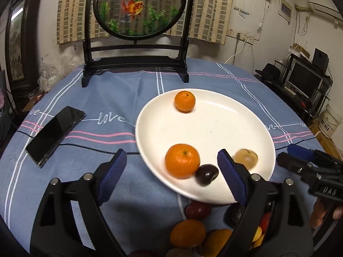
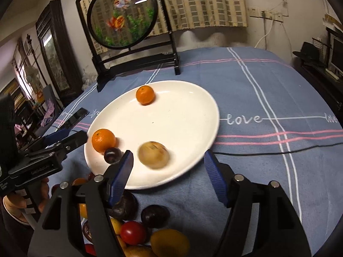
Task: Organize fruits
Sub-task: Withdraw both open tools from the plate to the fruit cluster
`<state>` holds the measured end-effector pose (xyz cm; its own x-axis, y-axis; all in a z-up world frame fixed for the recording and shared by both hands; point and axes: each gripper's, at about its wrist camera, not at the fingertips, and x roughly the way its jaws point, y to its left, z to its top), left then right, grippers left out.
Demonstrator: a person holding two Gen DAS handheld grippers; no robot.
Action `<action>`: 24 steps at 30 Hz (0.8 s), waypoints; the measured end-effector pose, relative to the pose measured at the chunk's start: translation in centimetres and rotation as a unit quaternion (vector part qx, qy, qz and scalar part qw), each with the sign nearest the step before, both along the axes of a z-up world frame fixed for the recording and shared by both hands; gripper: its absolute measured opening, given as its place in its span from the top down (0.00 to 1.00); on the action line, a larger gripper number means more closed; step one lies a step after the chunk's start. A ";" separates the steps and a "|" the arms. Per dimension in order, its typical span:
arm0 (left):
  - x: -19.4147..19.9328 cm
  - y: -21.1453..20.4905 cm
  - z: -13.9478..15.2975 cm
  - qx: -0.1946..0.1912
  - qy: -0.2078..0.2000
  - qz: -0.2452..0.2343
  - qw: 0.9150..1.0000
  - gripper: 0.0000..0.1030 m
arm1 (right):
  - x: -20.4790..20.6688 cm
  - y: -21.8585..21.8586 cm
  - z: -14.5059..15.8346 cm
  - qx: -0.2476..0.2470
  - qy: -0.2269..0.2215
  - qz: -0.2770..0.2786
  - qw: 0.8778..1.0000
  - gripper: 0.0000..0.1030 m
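Both grippers hang open and empty over the near rim of the fruit plate.

On the blue-clothed worktop point(image 1: 120, 98) a phone point(image 1: 54, 135) lies left; the left gripper point(image 1: 171, 167) gapes around a mandarin point(image 1: 182, 160) and dark plum point(image 1: 206, 174) on the white plate point(image 1: 214, 128), a second mandarin point(image 1: 184, 101) at its far side. The right gripper point(image 2: 168, 165) stands apart before a tan fruit point(image 2: 153, 154). More fruit point(image 2: 154, 239) is heaped nearest.

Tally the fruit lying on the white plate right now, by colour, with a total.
On the plate:
Orange: 2, far orange and near orange
Dark purple: 1, plum
Tan-yellow: 1, blurred round fruit
Total: 4
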<state>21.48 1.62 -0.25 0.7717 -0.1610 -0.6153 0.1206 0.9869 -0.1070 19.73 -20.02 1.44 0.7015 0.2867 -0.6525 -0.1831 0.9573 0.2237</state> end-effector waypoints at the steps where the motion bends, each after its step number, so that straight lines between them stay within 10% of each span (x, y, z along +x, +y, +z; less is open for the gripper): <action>1: -0.3 0.1 0.0 0.003 -0.001 0.000 1.000 0.15 | -0.3 -0.4 -0.1 0.006 0.000 -0.005 1.000 0.33; 14: -6.9 3.2 -0.8 0.001 0.006 0.027 1.000 0.07 | -4.9 -2.9 -1.8 0.064 0.018 -0.036 0.997 0.28; 24: -10.2 4.0 -1.6 -0.005 0.022 0.027 0.999 0.07 | -9.7 -1.3 -0.5 0.016 0.002 0.005 1.000 0.16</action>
<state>11.28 5.60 -1.88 0.7512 -0.1263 -0.6479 0.0628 0.9907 -0.1203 9.99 -21.28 0.96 0.6953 0.3148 -0.6461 -0.1916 0.9476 0.2556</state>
